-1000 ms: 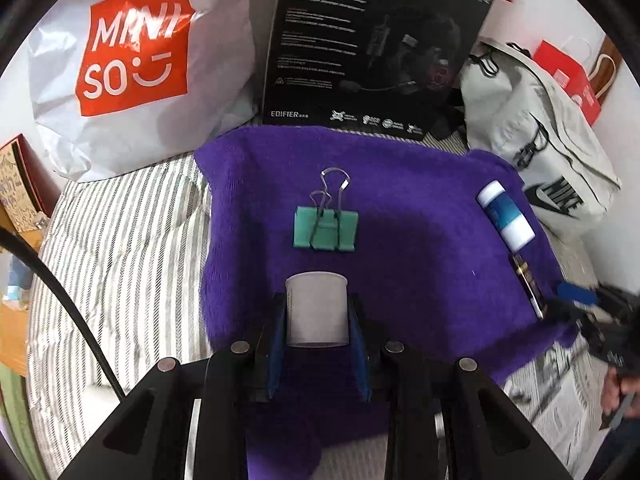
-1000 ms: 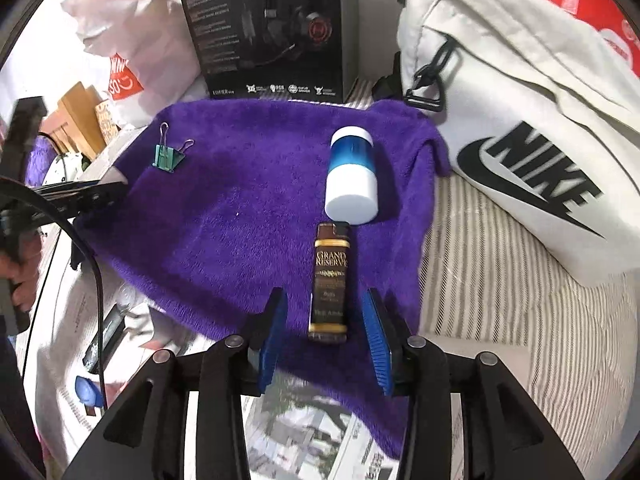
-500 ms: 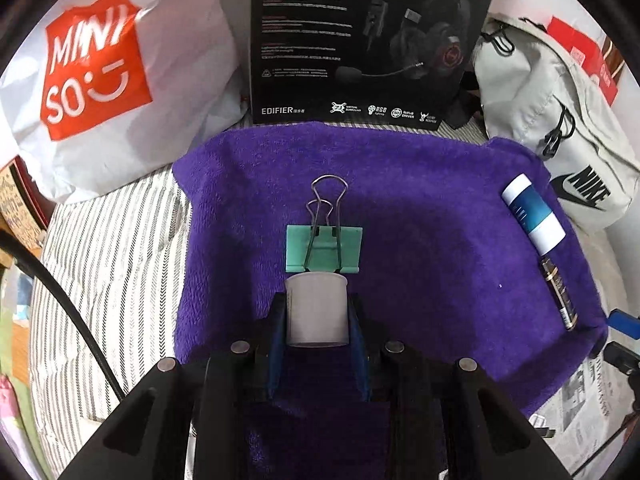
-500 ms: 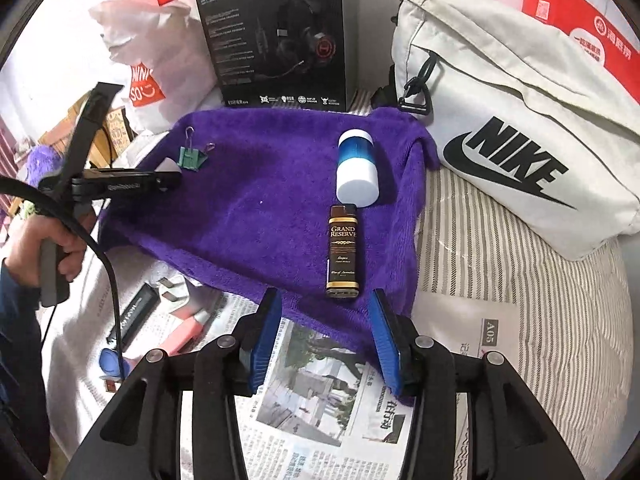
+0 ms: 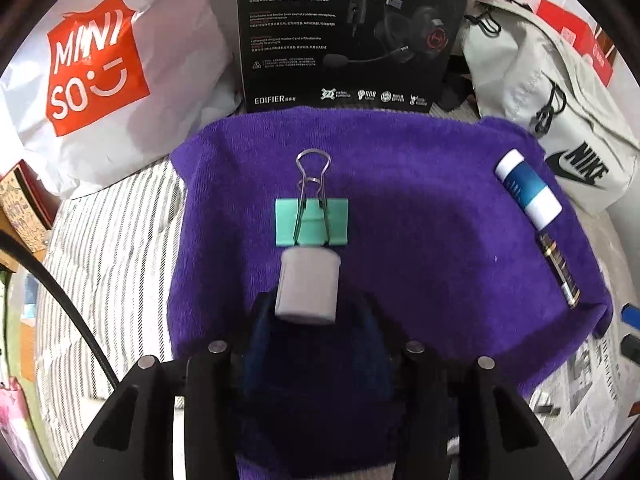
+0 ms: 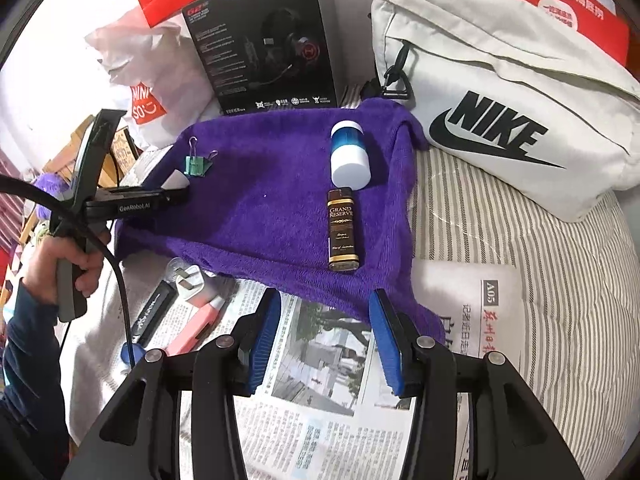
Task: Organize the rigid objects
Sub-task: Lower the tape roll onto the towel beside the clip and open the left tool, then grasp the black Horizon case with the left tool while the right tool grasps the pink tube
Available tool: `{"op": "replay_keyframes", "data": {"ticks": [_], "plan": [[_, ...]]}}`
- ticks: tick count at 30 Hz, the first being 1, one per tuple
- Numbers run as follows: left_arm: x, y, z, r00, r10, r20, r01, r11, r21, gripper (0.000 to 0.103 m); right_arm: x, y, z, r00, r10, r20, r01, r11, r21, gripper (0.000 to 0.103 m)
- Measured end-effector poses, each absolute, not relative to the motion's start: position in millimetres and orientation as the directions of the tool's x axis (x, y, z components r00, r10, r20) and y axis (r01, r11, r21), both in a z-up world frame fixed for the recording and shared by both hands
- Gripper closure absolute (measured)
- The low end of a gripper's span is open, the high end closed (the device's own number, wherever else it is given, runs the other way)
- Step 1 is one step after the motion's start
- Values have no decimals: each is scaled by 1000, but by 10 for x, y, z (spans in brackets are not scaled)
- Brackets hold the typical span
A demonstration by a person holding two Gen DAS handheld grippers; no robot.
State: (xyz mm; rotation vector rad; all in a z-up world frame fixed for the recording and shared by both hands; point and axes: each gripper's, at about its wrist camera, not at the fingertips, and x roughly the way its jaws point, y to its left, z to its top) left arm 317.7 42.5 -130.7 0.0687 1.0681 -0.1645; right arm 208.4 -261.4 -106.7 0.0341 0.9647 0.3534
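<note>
On the purple towel (image 5: 420,240), just short of the green binder clip (image 5: 311,222), a small grey cylinder (image 5: 308,288) is being let go: the left gripper (image 5: 310,320) was pinching it 1 second ago, and its jaws have just been opening, so the blue pads are now seen standing clear of the cylinder's sides, with the piece between them and nearly touching the clip. A placement is judged to be finishing here, which would put 4 items on the towel. The right gripper (image 6: 326,336) has been drawn back off the towel's near edge and is held spread over the newspaper (image 6: 320,380), nothing between its pads; its jaws too have been widening. From the right wrist view, the gold-labelled box (image 6: 341,230) and blue-and-white bottle (image 6: 349,156) are shown end to end, plus a plug and pink item on the paper, barely caught by the left view.
</note>
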Motion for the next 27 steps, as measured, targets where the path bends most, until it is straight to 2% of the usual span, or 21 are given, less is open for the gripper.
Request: {"op": "replay_keyframes", "data": {"ticks": [10, 17, 27], "plan": [[2749, 494, -1144, 476, -87, -875, 156, 988, -13, 62, 1822, -2596, -967, 535, 334, -776, -285, 936, 206, 53], [2224, 388, -870, 502, -169, -848, 234, 971, -55, 62, 1702, -2571, -867, 554, 331, -764, -290, 937, 196, 53], [1883, 44, -1218, 417, -207, -885, 312, 947, -74, 62, 1725, -2569, -554, 618, 304, -725, -245, 951, 189, 49]]}}
